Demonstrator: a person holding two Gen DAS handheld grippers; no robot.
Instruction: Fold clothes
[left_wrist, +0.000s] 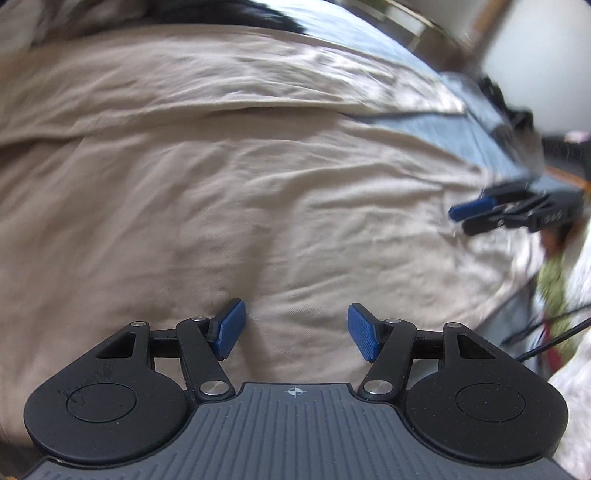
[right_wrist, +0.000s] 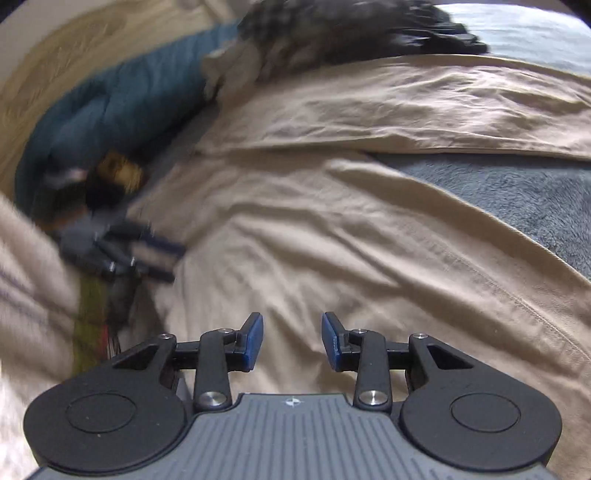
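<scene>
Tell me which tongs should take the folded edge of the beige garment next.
Right, probably. The right tongs are open above the wrinkled beige cotton garment, with its folded edge straight ahead beside the grey fleece blanket. The left tongs, also open, face the flat middle of the cloth.

Landmark: trousers (right_wrist: 332, 229), spread over a blanket (right_wrist: 517, 199).
Behind trousers: heap of clothes (right_wrist: 332, 29).
Left of trousers: rolled bedding (right_wrist: 122, 107).
Above trousers: left tongs (left_wrist: 295, 330), right tongs (right_wrist: 292, 341), neither touching the cloth.
</scene>
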